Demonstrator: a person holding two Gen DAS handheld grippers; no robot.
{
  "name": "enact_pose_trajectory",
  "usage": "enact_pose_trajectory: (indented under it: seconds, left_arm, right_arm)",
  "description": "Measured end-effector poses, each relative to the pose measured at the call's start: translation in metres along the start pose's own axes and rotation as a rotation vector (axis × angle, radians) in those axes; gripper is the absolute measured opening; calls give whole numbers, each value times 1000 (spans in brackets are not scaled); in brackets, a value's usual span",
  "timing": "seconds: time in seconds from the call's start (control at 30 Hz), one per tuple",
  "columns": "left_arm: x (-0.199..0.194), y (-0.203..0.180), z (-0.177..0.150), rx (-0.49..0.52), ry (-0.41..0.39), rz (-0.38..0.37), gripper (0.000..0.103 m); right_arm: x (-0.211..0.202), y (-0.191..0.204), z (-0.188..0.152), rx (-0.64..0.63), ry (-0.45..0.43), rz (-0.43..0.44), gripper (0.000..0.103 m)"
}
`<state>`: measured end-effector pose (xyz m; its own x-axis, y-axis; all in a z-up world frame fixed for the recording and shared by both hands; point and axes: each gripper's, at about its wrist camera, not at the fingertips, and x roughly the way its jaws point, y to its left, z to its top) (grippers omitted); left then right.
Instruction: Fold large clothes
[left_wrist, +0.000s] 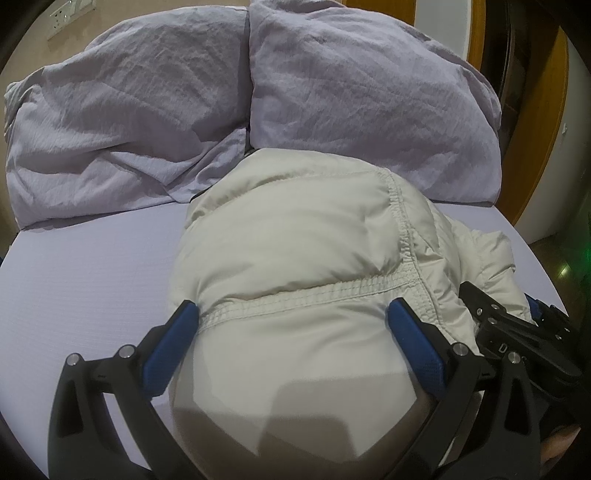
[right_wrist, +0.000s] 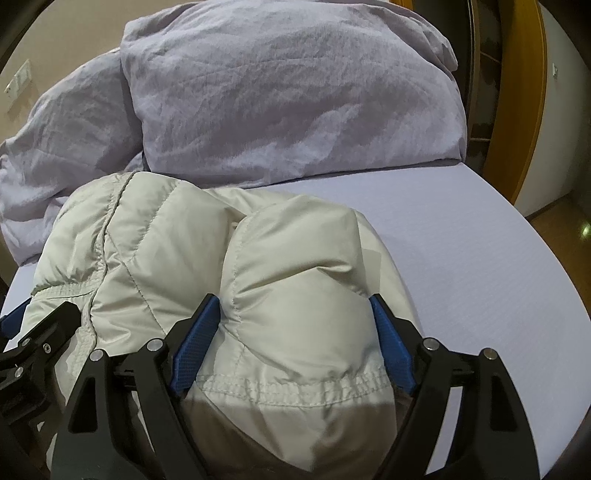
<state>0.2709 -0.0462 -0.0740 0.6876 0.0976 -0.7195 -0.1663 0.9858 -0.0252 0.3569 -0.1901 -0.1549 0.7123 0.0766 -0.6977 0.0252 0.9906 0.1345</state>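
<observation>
A puffy cream down jacket (left_wrist: 303, 251) lies bunched on the lilac bed sheet (left_wrist: 92, 266). My left gripper (left_wrist: 293, 317) has its blue pads (left_wrist: 173, 339) spread wide on either side of a thick fold of the jacket near a stitched seam. The pads press into the padding. In the right wrist view the jacket (right_wrist: 184, 240) fills the lower left. My right gripper (right_wrist: 293, 314) holds another thick fold near the hem between its blue pads (right_wrist: 195, 339). The right gripper also shows at the right edge of the left wrist view (left_wrist: 517, 332).
Two crumpled lilac pillows (left_wrist: 369, 103) and a duvet (left_wrist: 110, 129) lie at the head of the bed, just beyond the jacket. A wooden door frame (right_wrist: 524, 92) and floor are to the right of the bed. Wall sockets (left_wrist: 66, 14) are at upper left.
</observation>
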Motion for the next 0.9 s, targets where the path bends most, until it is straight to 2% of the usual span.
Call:
enact_pose_trajectory:
  seconds: [0.2, 0.37, 0.5, 0.9]
  left_arm:
    - [-16, 14, 5, -76, 66, -36, 101]
    - [-34, 31, 6, -97, 66, -37, 101]
    - [-40, 43, 7, -122, 82, -38, 101]
    - [-27, 69, 0, -253, 195, -116, 101]
  right_arm:
    - [-15, -10, 8, 7, 43, 38, 85]
    - [-27, -35, 13, 59, 60, 73, 95]
    - [-30, -52, 17, 123, 89, 100, 96]
    - [1, -91, 2, 421, 322, 335, 102]
